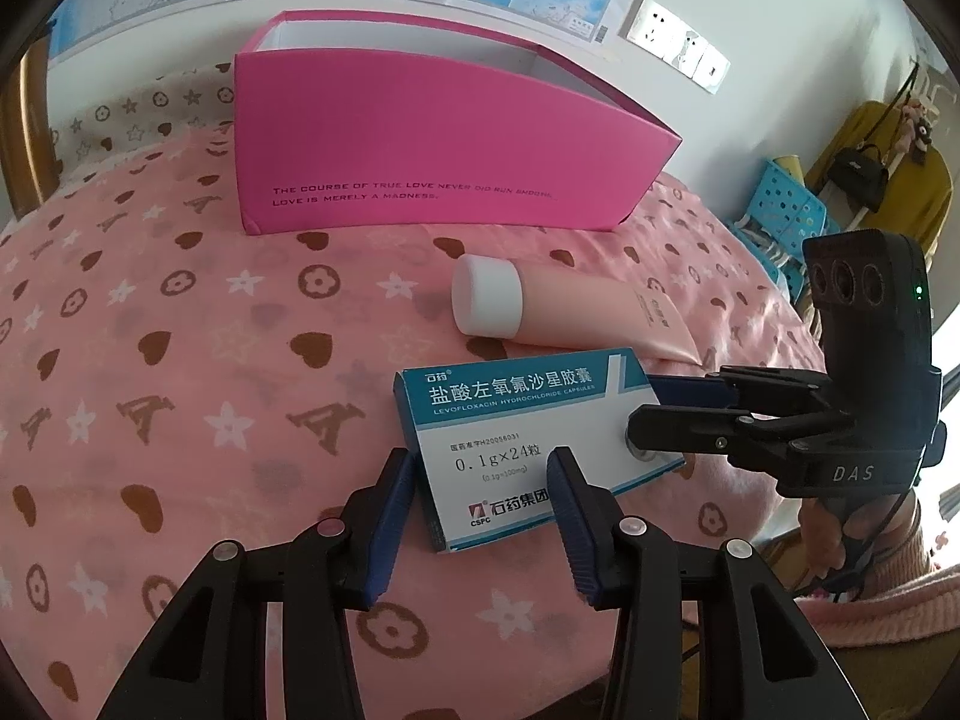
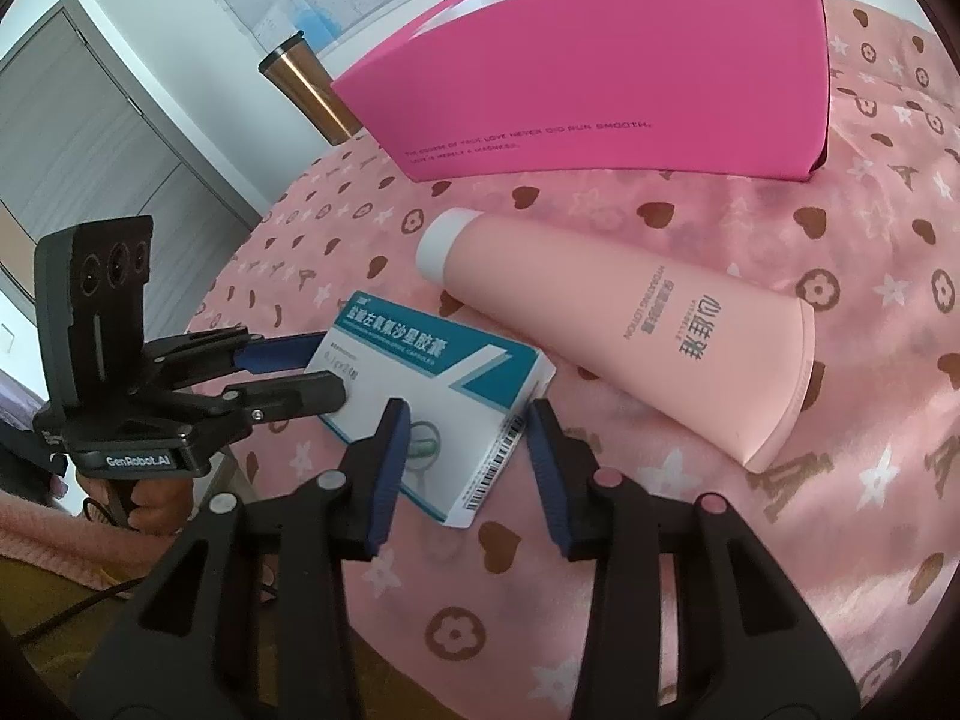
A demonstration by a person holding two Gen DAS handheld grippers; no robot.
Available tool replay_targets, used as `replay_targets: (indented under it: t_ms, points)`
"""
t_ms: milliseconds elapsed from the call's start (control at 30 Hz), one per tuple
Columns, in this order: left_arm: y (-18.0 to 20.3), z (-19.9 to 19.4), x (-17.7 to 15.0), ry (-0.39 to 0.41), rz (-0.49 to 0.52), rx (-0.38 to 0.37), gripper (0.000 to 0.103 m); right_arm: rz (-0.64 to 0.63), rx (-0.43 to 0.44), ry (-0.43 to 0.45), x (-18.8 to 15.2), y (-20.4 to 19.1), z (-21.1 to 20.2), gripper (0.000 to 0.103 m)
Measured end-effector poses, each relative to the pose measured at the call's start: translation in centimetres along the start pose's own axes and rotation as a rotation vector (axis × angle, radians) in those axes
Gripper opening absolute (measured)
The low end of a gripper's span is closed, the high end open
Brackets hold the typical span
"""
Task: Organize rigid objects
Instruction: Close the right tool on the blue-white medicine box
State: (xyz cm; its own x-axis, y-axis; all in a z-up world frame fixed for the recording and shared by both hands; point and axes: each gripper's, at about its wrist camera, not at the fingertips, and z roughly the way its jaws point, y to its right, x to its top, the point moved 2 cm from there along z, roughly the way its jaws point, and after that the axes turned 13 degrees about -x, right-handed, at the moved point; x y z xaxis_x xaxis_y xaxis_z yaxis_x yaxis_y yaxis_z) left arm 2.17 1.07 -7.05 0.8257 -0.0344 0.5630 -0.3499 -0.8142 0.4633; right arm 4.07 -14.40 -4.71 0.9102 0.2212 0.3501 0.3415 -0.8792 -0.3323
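A white and teal medicine box (image 1: 510, 414) (image 2: 432, 360) lies on the pink patterned bedspread (image 1: 180, 360). My left gripper (image 1: 483, 459) (image 2: 333, 369) straddles its near-left corner, blue pads touching the box's edges. My right gripper (image 2: 465, 414) (image 1: 645, 405) straddles the opposite end the same way, pads against the box. Just beyond the medicine box lies a pink lotion tube (image 1: 576, 306) (image 2: 630, 324) with a white cap. Farther back, an open magenta gift box (image 1: 420, 138) (image 2: 600, 90) stands upright on the bed.
A bronze tumbler (image 2: 306, 84) stands behind the gift box's left end. A blue perforated crate (image 1: 780, 204) and a black handbag (image 1: 858, 174) on yellow fabric sit off the bed to the right. A hand (image 2: 162, 498) holds the left gripper's handle.
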Motion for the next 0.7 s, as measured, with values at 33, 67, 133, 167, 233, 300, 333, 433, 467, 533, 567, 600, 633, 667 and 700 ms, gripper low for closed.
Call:
replay_targets:
  t_ms: [33, 67, 133, 167, 233, 300, 333, 433, 467, 533, 567, 600, 633, 667, 700]
  points:
    - [0.0, 0.0, 0.0, 0.000, 0.002, 0.001, 0.046, -0.001, -0.002, 0.001, 0.0, -0.1, 0.0, 0.043]
    - [0.1, 0.0, 0.0, -0.001, 0.003, 0.003, 0.046, -0.003, -0.005, 0.001, 0.0, -0.1, 0.0, 0.043]
    - [0.2, 0.0, 0.0, -0.004, 0.008, 0.008, 0.046, -0.012, -0.012, 0.005, 0.0, -0.2, -0.1, 0.043]
    - [0.2, 0.1, 0.1, -0.003, 0.009, 0.008, 0.046, -0.013, -0.012, 0.008, 0.0, -0.2, -0.2, 0.043]
    - [0.3, 0.1, 0.1, -0.002, 0.010, 0.007, 0.046, -0.014, -0.011, 0.014, 0.1, -0.2, -0.4, 0.043]
    - [0.4, 0.1, 0.2, -0.002, 0.011, 0.005, 0.046, -0.014, -0.011, 0.018, 0.2, -0.2, -0.5, 0.043]
    - [0.4, 0.1, 0.2, -0.003, 0.012, 0.006, 0.046, -0.015, -0.012, 0.020, 0.2, -0.2, -0.6, 0.043]
    - [0.6, 0.1, 0.3, -0.004, 0.020, 0.008, 0.046, -0.018, -0.012, 0.027, 0.3, -0.2, -0.8, 0.043]
    - [0.7, 0.0, 0.3, -0.003, 0.022, 0.009, 0.046, -0.018, -0.012, 0.029, 0.3, -0.2, -0.9, 0.043]
    - [0.8, -0.1, 0.4, -0.001, 0.029, 0.014, 0.046, -0.020, -0.011, 0.034, 0.3, -0.2, -1.1, 0.043]
    - [0.9, -0.1, 0.4, 0.001, 0.031, 0.013, 0.046, -0.022, -0.011, 0.037, 0.3, -0.3, -1.2, 0.043]
    - [1.0, -0.2, 0.4, 0.003, 0.033, 0.012, 0.046, -0.024, -0.013, 0.040, 0.4, -0.3, -1.3, 0.043]
    - [1.0, -0.3, 0.4, 0.004, 0.033, 0.012, 0.046, -0.026, -0.013, 0.042, 0.4, -0.3, -1.4, 0.043]
    - [1.0, -0.4, 0.5, 0.007, 0.032, 0.009, 0.046, -0.028, -0.013, 0.046, 0.5, -0.3, -1.5, 0.043]
    - [1.1, -0.5, 0.6, 0.011, 0.034, 0.006, 0.046, -0.029, -0.013, 0.048, 0.5, -0.4, -1.6, 0.043]
